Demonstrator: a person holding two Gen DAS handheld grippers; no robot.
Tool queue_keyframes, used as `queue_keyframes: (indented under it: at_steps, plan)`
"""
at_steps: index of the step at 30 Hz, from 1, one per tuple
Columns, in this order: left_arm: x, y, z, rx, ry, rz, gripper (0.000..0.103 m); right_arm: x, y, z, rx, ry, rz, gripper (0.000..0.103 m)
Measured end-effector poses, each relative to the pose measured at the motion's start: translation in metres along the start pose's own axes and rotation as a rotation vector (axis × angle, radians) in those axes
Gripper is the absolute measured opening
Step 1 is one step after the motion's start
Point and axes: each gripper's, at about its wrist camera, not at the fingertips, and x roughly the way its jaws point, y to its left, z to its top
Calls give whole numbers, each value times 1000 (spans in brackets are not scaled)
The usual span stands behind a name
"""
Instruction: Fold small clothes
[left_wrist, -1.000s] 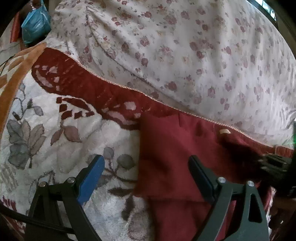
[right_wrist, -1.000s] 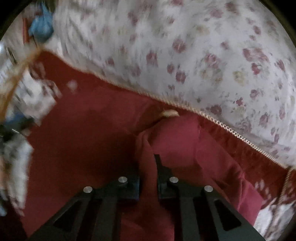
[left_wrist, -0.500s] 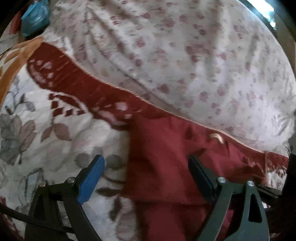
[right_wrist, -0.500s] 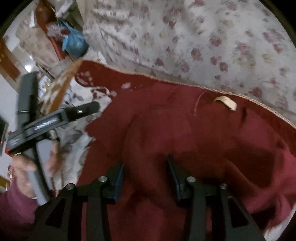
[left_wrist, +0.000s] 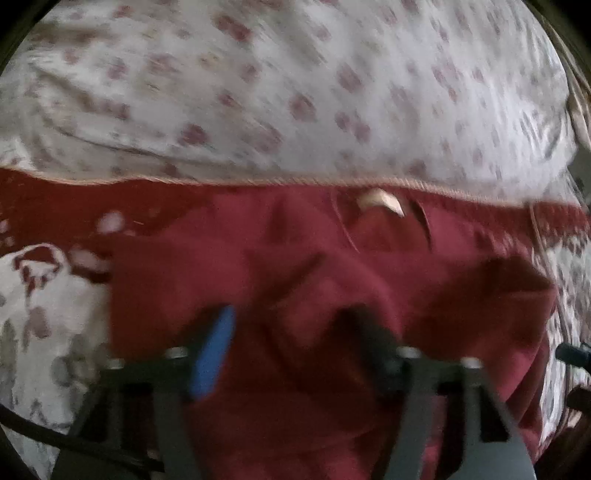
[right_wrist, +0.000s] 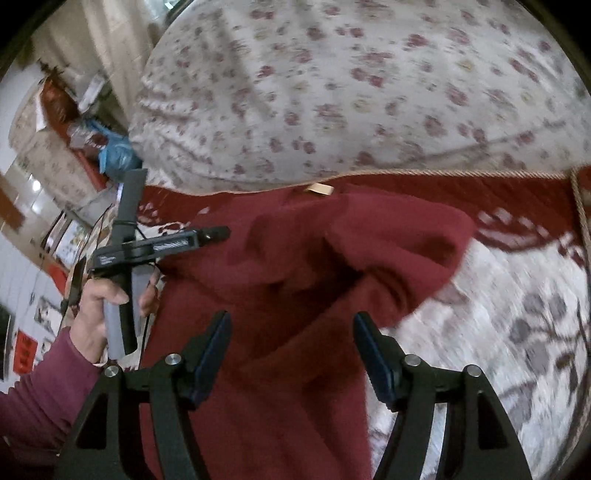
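A dark red garment (right_wrist: 295, 266) lies rumpled on a flowered blanket, its neck label (right_wrist: 320, 189) at the far edge. It also fills the left wrist view (left_wrist: 314, 280), which is blurred. My right gripper (right_wrist: 291, 325) is open and empty above the garment's middle. My left gripper (left_wrist: 291, 317) is open over the garment, jaws somewhat narrowed, with cloth between and below the fingers. The left gripper also shows in the right wrist view (right_wrist: 218, 233) at the garment's left edge, held in a hand.
A white duvet with pink flowers (right_wrist: 351, 92) bulges behind the garment. The blanket (right_wrist: 498, 314) has a red border with a cord edge (right_wrist: 443, 172). A blue bag (right_wrist: 116, 155) and room furniture are at far left.
My right gripper has let go of the red cloth, opened wide and pulled back. My left gripper has swung right over the garment and its jaws have narrowed.
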Motion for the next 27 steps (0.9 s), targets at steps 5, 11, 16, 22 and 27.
queue_keyframes:
  at_steps: [5, 11, 16, 22, 27]
  plan:
    - [-29, 4, 4, -46, -103, -10, 14, -8, -8, 0, 18, -18, -27, 73]
    - [-81, 45, 8, -188, -275, -16, 12, 4, 0, 2, 2, -22, -128, 75]
    - [-63, 68, 3, -274, -203, -1, 12, 38, -5, 4, 2, 1, -351, 74]
    - [-59, 61, -14, -243, -150, 72, 12, 25, -21, -2, 17, -19, -319, 19]
    - [-51, 59, -23, -218, -114, 103, 12, -1, -30, -28, 54, -5, -314, 11]
